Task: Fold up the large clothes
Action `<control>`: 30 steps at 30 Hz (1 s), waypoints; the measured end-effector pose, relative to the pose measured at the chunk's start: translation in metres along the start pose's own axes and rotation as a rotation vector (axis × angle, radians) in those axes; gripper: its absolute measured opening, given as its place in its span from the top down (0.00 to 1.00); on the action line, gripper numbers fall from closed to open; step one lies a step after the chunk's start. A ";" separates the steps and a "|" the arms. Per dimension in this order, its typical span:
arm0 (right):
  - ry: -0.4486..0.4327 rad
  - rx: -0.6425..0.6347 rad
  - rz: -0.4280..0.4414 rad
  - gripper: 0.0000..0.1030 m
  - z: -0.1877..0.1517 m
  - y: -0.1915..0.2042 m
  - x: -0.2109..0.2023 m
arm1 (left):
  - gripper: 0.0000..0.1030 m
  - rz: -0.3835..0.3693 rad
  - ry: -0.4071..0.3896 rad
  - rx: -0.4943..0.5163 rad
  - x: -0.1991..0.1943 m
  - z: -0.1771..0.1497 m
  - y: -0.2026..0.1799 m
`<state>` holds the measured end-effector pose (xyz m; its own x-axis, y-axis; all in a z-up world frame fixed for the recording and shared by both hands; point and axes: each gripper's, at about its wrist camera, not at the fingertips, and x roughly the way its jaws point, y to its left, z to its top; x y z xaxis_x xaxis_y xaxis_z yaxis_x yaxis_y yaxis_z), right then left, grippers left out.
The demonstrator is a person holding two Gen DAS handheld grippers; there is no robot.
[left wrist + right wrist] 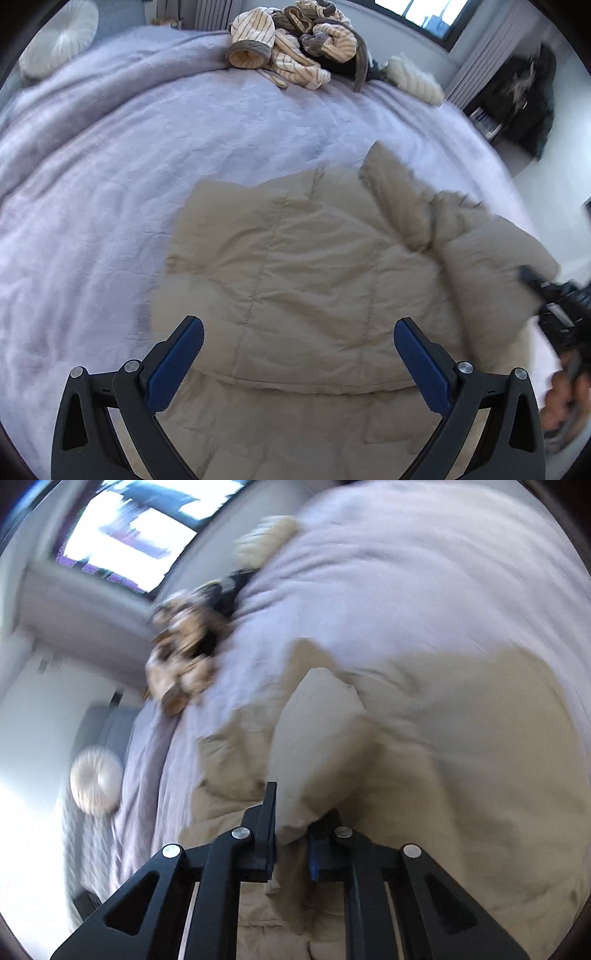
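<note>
Where right claw pinches: jacket.

left wrist: above near bed edge, faces far across beige jacket, close, level
right wrist: rolled sideways, blurred, right against jacket fold
shared: jacket, lilac bedspread, striped clothes pile, round pillow

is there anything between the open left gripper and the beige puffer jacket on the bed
Nothing visible. The left gripper hangs open directly over the beige puffer jacket, with only air between them. The striped clothes pile lies far off on the bed. The right gripper is clamped on a jacket fold.
</note>
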<state>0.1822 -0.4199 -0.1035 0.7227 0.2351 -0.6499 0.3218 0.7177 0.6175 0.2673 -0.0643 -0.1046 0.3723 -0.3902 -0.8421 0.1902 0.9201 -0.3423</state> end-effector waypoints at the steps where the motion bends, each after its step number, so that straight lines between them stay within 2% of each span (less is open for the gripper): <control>1: 0.032 -0.089 0.025 0.86 -0.005 0.022 0.010 | 0.00 -0.061 0.008 -0.032 -0.002 0.003 0.006; 4: 0.118 -0.254 0.051 0.86 -0.027 0.064 0.036 | 0.00 -0.207 0.039 -0.091 -0.003 0.011 0.018; 6: 0.195 -0.337 0.045 0.84 -0.049 0.084 0.059 | 0.00 -0.260 0.045 -0.101 -0.002 0.013 0.021; 8: 0.263 -0.396 -0.001 0.80 -0.069 0.094 0.076 | 0.00 -0.321 0.061 -0.120 0.002 0.014 0.022; 10: 0.303 -0.442 -0.053 0.49 -0.085 0.100 0.082 | 0.00 -0.408 0.099 -0.146 0.010 0.015 0.021; 11: 0.316 -0.451 -0.065 0.41 -0.091 0.101 0.080 | 0.00 -0.435 0.122 -0.158 0.017 0.015 0.020; 12: 0.319 -0.448 -0.065 0.33 -0.092 0.100 0.075 | 0.00 -0.437 0.139 -0.165 0.024 0.015 0.018; 15: 0.318 -0.419 -0.069 0.33 -0.093 0.088 0.047 | 0.00 -0.415 0.182 -0.153 0.042 0.010 0.007; 19: 0.303 -0.285 -0.111 0.33 -0.088 0.030 -0.002 | 0.00 -0.402 0.248 -0.109 0.066 0.005 -0.015; 20: 0.305 -0.219 -0.126 0.33 -0.086 0.009 -0.013 | 0.03 -0.386 0.256 -0.095 0.070 0.004 -0.020; 21: 0.304 -0.163 -0.136 0.33 -0.084 -0.010 -0.022 | 0.20 -0.376 0.260 -0.084 0.073 0.003 -0.024; 22: 0.302 -0.122 -0.145 0.33 -0.085 -0.023 -0.029 | 0.31 -0.371 0.268 -0.075 0.075 0.002 -0.028; 24: 0.293 -0.021 -0.173 0.33 -0.085 -0.052 -0.042 | 0.83 -0.365 0.296 -0.065 0.079 -0.001 -0.033; 26: 0.276 0.049 -0.168 0.33 -0.087 -0.073 -0.053 | 0.84 -0.350 0.275 -0.044 0.071 -0.007 -0.032; 28: 0.263 0.073 -0.163 0.33 -0.088 -0.081 -0.058 | 0.84 -0.318 0.233 -0.007 0.056 -0.013 -0.029; 30: 0.250 0.088 -0.157 0.33 -0.088 -0.087 -0.061 | 0.84 -0.300 0.224 0.000 0.050 -0.019 -0.020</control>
<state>0.0563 -0.4391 -0.1558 0.4907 0.2875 -0.8226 0.4775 0.7009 0.5298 0.2643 -0.1015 -0.1479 0.0917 -0.6254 -0.7749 0.2603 0.7662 -0.5875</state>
